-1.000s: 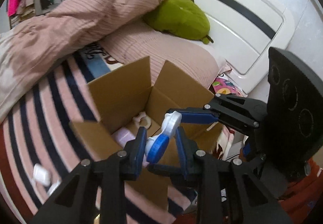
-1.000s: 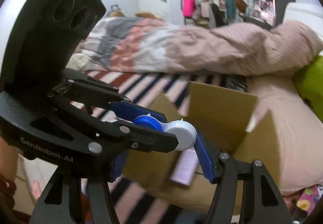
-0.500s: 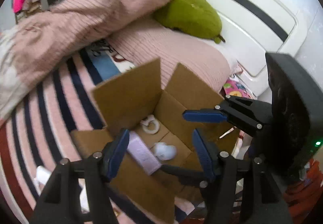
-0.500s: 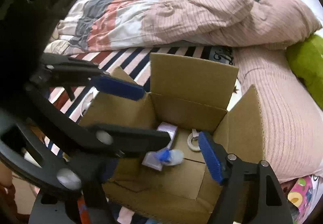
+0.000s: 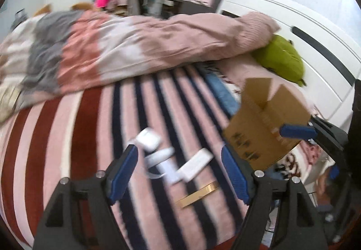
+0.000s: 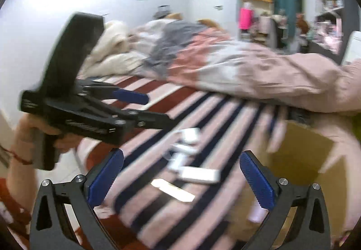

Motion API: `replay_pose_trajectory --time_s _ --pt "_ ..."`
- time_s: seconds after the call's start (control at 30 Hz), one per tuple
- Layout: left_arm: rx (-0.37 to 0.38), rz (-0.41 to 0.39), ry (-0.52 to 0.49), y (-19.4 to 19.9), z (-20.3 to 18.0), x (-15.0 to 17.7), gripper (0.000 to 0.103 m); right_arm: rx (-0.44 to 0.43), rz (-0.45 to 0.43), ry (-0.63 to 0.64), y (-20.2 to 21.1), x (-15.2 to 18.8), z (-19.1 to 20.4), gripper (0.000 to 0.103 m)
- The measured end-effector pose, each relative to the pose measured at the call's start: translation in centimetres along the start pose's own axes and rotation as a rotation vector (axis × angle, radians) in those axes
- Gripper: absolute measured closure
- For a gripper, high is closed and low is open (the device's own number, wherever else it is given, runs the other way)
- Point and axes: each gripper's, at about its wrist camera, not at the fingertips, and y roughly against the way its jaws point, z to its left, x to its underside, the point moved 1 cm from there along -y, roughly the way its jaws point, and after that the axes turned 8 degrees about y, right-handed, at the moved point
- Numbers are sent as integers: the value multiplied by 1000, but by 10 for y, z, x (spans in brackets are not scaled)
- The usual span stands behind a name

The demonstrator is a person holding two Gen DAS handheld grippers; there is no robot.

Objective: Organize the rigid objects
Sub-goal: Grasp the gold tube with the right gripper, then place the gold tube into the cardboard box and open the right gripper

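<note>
Several small rigid objects lie on the striped blanket: a white case, a flat white box and a gold bar. They also show blurred in the right wrist view, the white box and the bar. The open cardboard box stands to their right and also shows in the right wrist view. My left gripper is open and empty above the loose objects; it shows in the right wrist view too. My right gripper is open and empty.
A bunched pink and grey duvet lies across the far side of the bed. A green plush toy rests by the white headboard. Shelves and furniture stand beyond the bed.
The blue and white object was let go into the box as both grippers opened. Both grippers then swung left, away from the box, toward the loose objects on the blanket.
</note>
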Motion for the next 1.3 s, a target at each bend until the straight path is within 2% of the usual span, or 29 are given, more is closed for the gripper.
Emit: replay_pose_trajectory --time_s 0.03,0.1,0.23,0.3,0.4,0.47,0.6,0.63,0.7,0.77,0.87,0.9,1.13,1.2,1.3 --pt "-9 1 17 -1 12 9 29 -52 2 1 -10 2 12 0" --pt "-21 9 58 -5 35 28 29 -98 26 -11 -29 10 27 0" --pt "-47 41 121 -19 68 62 29 -142 99 -32 -71 36 46 0" --pt "-51 58 140 -26 80 76 29 -136 158 -38 -94 50 47 0" --pt "-30 62 161 -31 87 91 29 -62 236 0 -127 70 39 1" --pt "-22 64 169 -32 89 99 29 -27 288 39 -148 79 29 15" --pt "-39 74 180 -34 91 104 29 -30 384 126 -176 88 15 24" --pt "-36 75 180 -32 91 104 29 -43 407 135 -180 91 14 34" --pt "-24 72 175 -28 88 105 29 -80 418 118 -176 96 13 43" --pt "-20 72 171 -27 85 103 29 -106 424 106 -167 98 12 61" --pt "-22 76 152 -26 76 100 29 -167 443 53 -159 102 11 80" --pt "-18 76 148 -26 74 100 29 -182 452 47 -158 104 12 82" --pt "-14 95 133 -30 64 97 29 -132 448 85 -172 95 24 84" --pt "4 93 130 -29 62 96 29 -113 440 101 -174 92 29 90" --pt "45 92 124 -24 55 91 29 -98 408 69 -167 83 31 90"
